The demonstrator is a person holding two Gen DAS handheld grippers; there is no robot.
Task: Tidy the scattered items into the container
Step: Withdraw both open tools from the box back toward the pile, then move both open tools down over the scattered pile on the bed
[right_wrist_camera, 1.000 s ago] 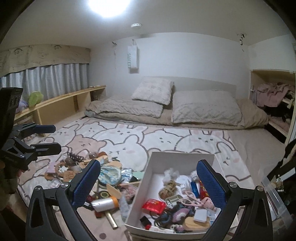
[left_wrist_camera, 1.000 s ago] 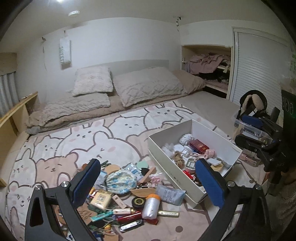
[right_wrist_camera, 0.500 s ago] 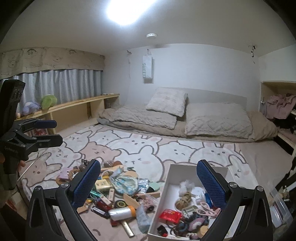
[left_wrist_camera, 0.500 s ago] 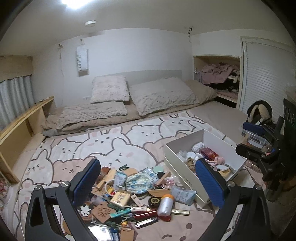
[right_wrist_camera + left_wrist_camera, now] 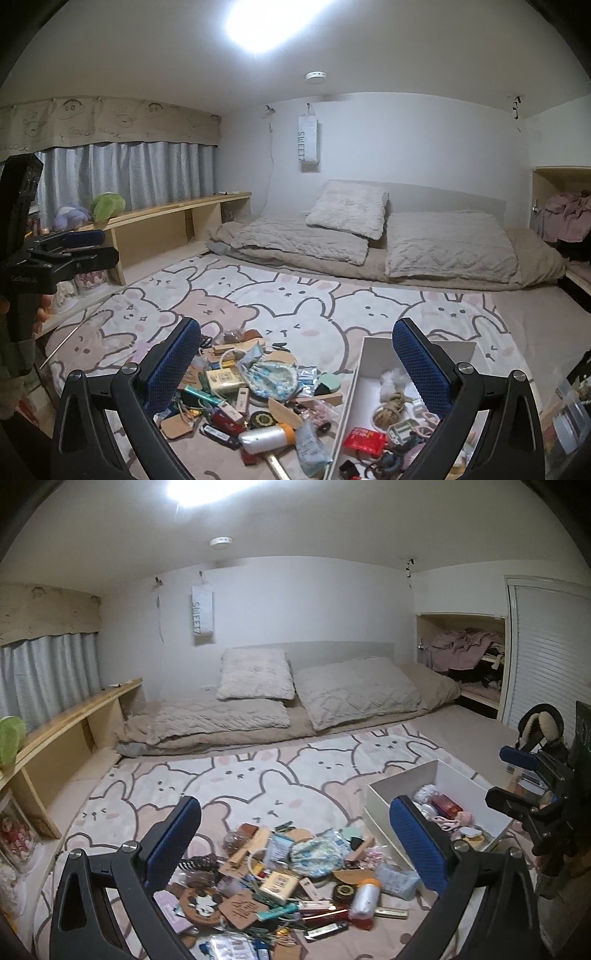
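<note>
Both the left gripper (image 5: 295, 834) and the right gripper (image 5: 297, 356) hang high with jaws wide apart and empty, so I think it is picking time: go down to the pile (image 5: 295, 878) on the rug (image 5: 240, 775), beside the box (image 5: 380, 801).

The white box (image 5: 354, 387) runs off the bottom edge of the right wrist view, its near end unseen, and one blue pad (image 5: 421, 365) covers part of its far wall. In the left wrist view a blue pad (image 5: 417, 845) hides the box's near left corner (image 5: 373, 805). The scattered pile (image 5: 280, 878) is cut by the lower edge; small pieces there are too jumbled to name. The clothes in the alcove (image 5: 465, 646) at upper right are a blurred heap
</note>
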